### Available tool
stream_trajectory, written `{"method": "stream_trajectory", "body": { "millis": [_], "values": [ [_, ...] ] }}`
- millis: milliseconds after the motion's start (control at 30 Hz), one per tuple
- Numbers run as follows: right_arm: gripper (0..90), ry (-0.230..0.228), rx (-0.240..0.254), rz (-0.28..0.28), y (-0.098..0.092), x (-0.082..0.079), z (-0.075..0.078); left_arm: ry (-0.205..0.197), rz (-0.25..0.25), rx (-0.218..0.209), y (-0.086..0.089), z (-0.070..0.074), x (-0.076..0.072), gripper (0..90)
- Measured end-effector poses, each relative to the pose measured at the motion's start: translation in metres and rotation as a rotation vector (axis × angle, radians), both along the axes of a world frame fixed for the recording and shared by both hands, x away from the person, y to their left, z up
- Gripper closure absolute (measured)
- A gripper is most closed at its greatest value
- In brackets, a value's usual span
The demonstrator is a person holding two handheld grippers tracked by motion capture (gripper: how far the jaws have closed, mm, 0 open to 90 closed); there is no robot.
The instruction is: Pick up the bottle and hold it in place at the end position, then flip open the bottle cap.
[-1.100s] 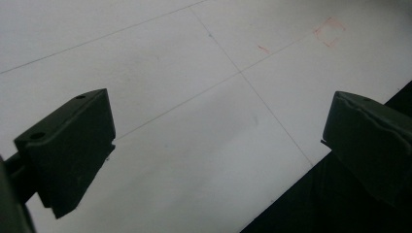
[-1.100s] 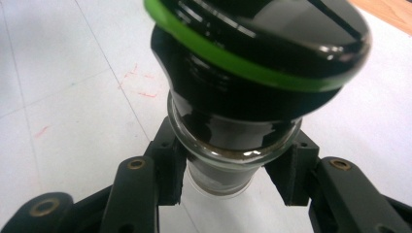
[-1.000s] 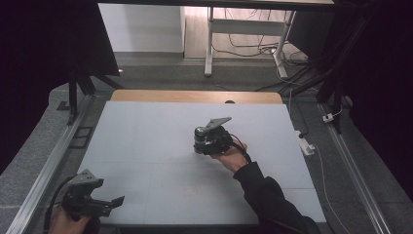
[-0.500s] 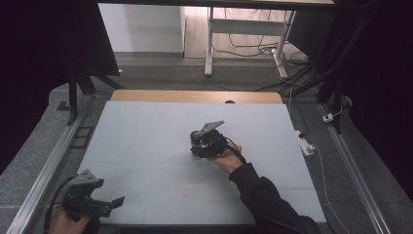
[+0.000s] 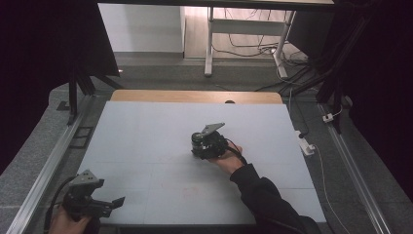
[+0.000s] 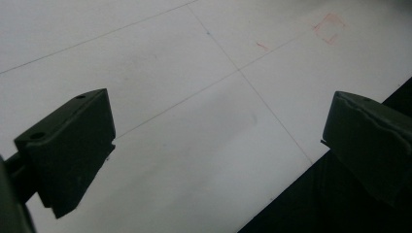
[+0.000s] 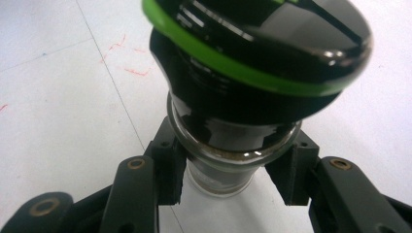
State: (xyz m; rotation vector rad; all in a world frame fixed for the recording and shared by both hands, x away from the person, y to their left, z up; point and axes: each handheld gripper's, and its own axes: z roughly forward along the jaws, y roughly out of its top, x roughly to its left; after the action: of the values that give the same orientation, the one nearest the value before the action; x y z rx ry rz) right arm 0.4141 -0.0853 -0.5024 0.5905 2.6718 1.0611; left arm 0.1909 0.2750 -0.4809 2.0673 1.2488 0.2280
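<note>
White table (image 5: 146, 136): right gripper (image 7: 233, 187) pinches a glass jar (image 7: 228, 145) below its black lid, likely slippery, breakable; left gripper (image 6: 218, 145) spread, empty.

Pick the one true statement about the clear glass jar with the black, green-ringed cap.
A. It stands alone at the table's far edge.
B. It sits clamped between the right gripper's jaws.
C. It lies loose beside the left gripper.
B: the right gripper has its jaws pressed on both sides of the clear glass jar with the black, green-ringed cap, over the white table.
</note>
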Motion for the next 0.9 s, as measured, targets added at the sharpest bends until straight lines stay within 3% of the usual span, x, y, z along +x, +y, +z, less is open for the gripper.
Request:
{"method": "stream_trajectory", "body": {
  "millis": [267,400,433,567,767,900],
  "values": [
    [52.7,0.004,0.0,0.002,-0.0006,0.0005,-0.0001,0.005,-0.006,-0.018,0.0016,-0.0001,0.0013,0.0],
    [52.7,0.002,0.002,0.003,-0.0008,0.0004,-0.0003,-0.012,-0.008,-0.024,0.0011,0.0024,0.0007,0.0],
    [52.7,0.002,0.002,0.003,-0.0009,0.0004,-0.0004,-0.033,-0.006,-0.026,0.0012,0.0026,0.0001,0.0],
    [52.7,0.003,0.006,0.003,-0.0011,0.0004,-0.0007,-0.027,0.002,-0.04,0.0017,0.0042,0.0015,0.0],
    [52.7,0.002,0.018,0.0,-0.0016,0.0001,-0.0017,-0.036,-0.029,-0.035,-0.0035,0.0048,0.0053,0.0],
    [52.7,0.001,0.022,0.0,-0.0019,0.0,-0.0022,-0.046,-0.05,-0.057,-0.0064,0.0059,0.0094,0.0]
  ]
}}
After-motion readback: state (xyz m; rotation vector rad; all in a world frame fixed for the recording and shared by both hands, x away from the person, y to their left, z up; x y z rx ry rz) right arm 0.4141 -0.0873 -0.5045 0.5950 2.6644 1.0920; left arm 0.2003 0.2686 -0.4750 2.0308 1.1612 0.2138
